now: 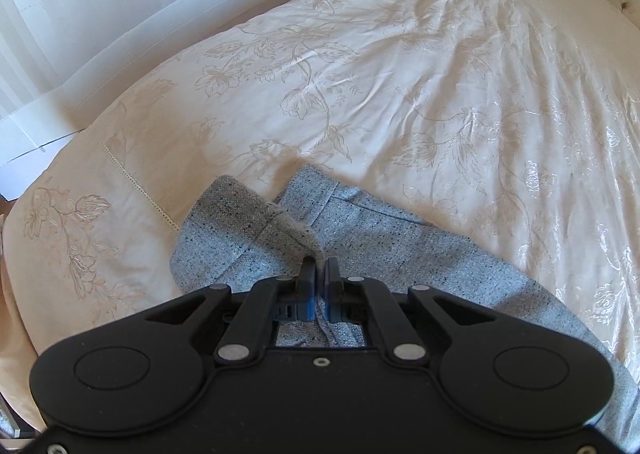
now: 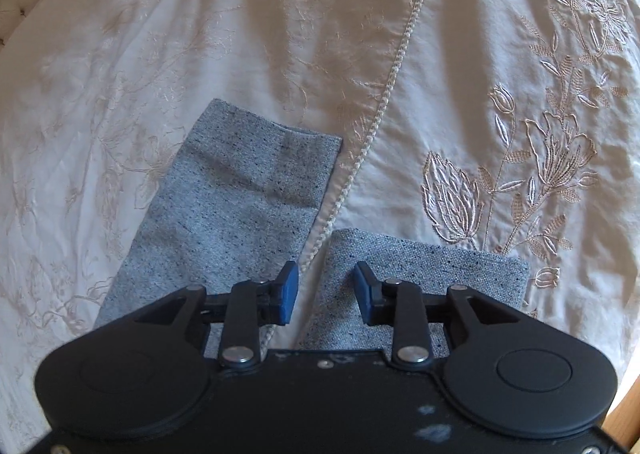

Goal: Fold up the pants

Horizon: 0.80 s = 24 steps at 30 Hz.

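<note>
Early in the fold, by the look of it. Left tool [image 1: 321, 268] clamped tight on a raised fold of grey pants [image 1: 384, 250] lying on the bed [image 1: 400, 73]. Right tool [image 2: 326, 286] parted, holding nothing, poised above two separate leg ends [image 2: 256, 189]. Legs not yet stacked; waistband hidden behind the tools.

The left gripper [image 1: 319, 268] points steeply down. Its two blue pads are squeezed close together and pinch a fold of the grey pants [image 1: 380, 250]. The right gripper [image 2: 326, 286] points steeply down too. Its jaws stand apart, and nothing is pressed between its blue pads [image 2: 289, 294].
</note>
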Each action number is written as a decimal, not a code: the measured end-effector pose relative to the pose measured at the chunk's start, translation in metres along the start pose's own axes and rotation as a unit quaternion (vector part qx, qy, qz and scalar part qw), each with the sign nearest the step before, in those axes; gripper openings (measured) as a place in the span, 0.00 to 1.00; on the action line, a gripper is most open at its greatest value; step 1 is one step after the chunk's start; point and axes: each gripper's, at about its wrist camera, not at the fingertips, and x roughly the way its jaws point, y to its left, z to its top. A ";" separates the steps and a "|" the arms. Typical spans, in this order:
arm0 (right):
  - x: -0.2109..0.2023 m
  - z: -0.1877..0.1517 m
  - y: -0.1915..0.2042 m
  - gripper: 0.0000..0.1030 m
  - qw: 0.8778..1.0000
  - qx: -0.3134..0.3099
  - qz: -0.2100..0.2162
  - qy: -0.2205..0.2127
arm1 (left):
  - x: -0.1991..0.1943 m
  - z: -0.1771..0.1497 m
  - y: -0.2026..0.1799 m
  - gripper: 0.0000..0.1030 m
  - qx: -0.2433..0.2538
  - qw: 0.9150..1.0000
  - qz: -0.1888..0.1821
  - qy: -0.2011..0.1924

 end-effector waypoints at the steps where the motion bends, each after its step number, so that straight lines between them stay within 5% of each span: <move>1: 0.004 -0.003 0.002 0.32 1.000 -0.002 -0.017 0.002 | -0.001 -0.001 0.001 0.06 -0.001 1.000 0.001 0.000; 4: 0.012 -0.011 0.001 0.33 1.000 -0.015 -0.020 0.001 | -0.002 -0.004 0.004 0.06 0.000 1.000 0.001 -0.003; 7: 0.005 -0.015 -0.016 0.07 1.000 -0.013 0.022 -0.006 | -0.005 -0.007 0.009 0.06 -0.004 1.000 -0.003 -0.005; 17: -0.118 -0.013 -0.103 0.06 0.980 0.030 0.159 -0.118 | -0.037 -0.014 0.057 0.06 -0.063 0.998 -0.030 0.002; 24: -0.110 0.035 -0.051 0.06 0.973 0.050 0.184 -0.127 | -0.022 0.022 0.044 0.05 -0.090 0.995 -0.036 0.019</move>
